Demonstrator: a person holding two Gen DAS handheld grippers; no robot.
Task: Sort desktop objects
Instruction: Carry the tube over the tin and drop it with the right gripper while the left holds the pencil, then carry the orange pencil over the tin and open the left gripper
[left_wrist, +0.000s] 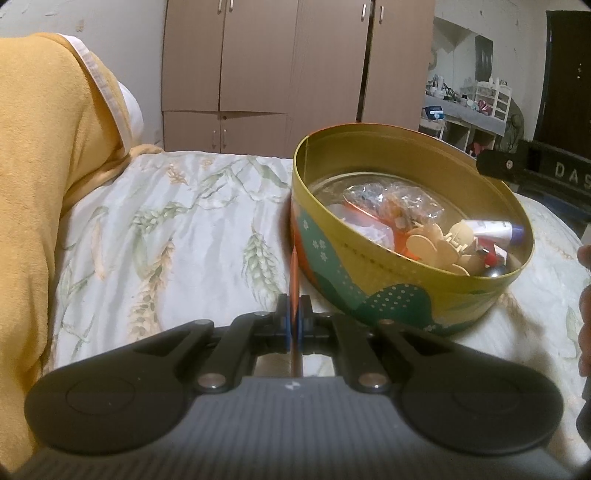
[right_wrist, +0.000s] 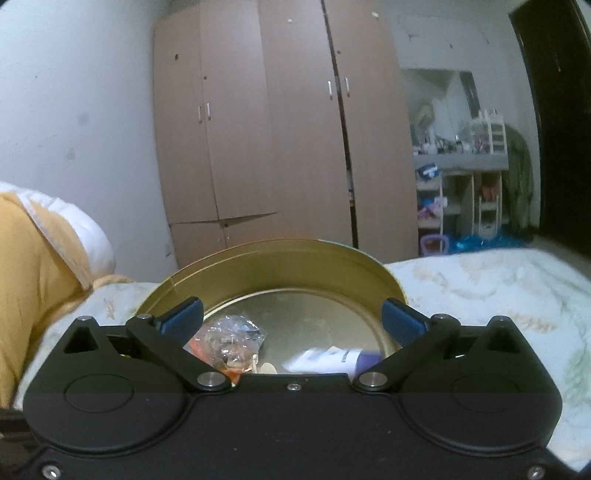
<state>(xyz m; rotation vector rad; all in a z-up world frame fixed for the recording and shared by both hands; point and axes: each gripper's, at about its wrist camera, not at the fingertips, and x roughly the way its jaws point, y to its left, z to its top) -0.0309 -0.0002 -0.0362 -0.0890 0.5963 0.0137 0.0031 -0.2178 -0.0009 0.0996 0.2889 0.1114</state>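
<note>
A round gold tin (left_wrist: 402, 275) with a green and orange patterned side stands on the bed. It holds clear plastic bags (left_wrist: 384, 201), flat wooden pieces (left_wrist: 439, 243), a white tube (left_wrist: 491, 229) and a small metal ball (left_wrist: 495, 271). My left gripper (left_wrist: 294, 317) is shut on a thin orange pencil (left_wrist: 294, 277), just left of the tin's wall. My right gripper (right_wrist: 293, 317) is open above the tin (right_wrist: 280, 262), with a plastic bag (right_wrist: 229, 339) and the white tube (right_wrist: 328, 356) below it.
A floral bedsheet (left_wrist: 177, 236) covers the bed. A yellow blanket (left_wrist: 40, 177) is piled at the left. A brown wardrobe (left_wrist: 266, 74) stands behind the bed, and cluttered shelves (left_wrist: 476, 107) at the back right. A black object (left_wrist: 535, 166) lies beyond the tin.
</note>
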